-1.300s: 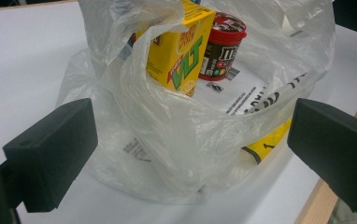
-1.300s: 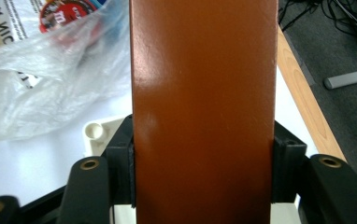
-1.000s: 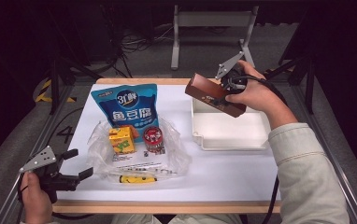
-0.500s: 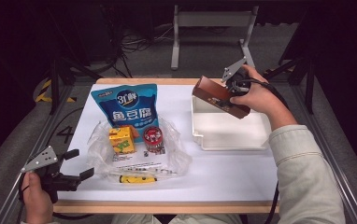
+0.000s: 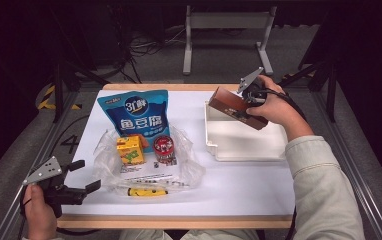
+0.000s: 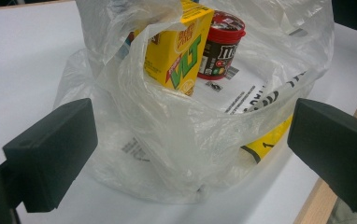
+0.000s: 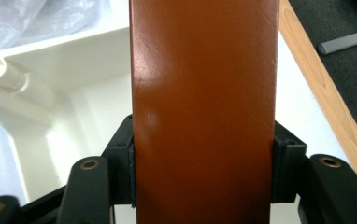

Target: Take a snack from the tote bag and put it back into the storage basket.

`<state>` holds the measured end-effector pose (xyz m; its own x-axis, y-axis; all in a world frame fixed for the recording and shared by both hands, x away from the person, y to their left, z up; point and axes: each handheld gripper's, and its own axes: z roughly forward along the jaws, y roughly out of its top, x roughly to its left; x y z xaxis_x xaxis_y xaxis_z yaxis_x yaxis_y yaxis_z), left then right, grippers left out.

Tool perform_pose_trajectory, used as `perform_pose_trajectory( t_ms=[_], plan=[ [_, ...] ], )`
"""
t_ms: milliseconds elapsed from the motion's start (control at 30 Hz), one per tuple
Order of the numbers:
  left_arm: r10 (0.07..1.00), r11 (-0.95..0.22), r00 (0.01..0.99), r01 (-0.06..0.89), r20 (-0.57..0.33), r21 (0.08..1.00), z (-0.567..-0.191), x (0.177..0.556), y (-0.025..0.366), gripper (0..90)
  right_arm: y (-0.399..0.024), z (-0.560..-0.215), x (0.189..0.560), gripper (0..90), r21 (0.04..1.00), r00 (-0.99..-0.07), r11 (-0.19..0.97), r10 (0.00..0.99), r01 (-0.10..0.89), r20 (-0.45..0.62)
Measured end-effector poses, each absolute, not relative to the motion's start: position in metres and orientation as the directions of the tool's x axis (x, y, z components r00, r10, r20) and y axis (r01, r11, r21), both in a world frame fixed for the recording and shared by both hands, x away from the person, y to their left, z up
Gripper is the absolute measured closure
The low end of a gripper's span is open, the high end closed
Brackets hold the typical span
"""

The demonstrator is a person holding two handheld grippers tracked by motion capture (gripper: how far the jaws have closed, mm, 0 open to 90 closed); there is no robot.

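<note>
Brown box carried over the white tray, clamped across its width.

The right gripper (image 5: 243,106) held the brown box (image 5: 236,107) tilted above the white tray (image 5: 244,146), jaws pressed on both long sides. It looked stiff, smooth and probably light; gripping mid-length seemed safest against slipping. Left of the tray, the left gripper (image 5: 85,176) stood apart, empty, by the plastic bag (image 5: 189,167).

Glossy brown box (image 5: 236,107) — long, flat, tilted — clamped above the white tray (image 5: 244,147).
</note>
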<state>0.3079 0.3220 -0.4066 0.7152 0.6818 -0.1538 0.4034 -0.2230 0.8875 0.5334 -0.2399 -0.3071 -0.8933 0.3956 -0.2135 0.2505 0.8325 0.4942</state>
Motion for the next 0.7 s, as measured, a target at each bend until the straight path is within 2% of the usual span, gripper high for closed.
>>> perform_pose_trajectory(
  t_ms=[700],
  plan=[
    [0.686, -0.220, 0.711, 0.404, -0.154, 0.888, -0.407, 0.306, 0.323, 2.2, -0.252, -0.340, 0.545, 42.2, 0.449, -0.882, 0.841, 0.426, 0.303, -0.202]
  ],
)
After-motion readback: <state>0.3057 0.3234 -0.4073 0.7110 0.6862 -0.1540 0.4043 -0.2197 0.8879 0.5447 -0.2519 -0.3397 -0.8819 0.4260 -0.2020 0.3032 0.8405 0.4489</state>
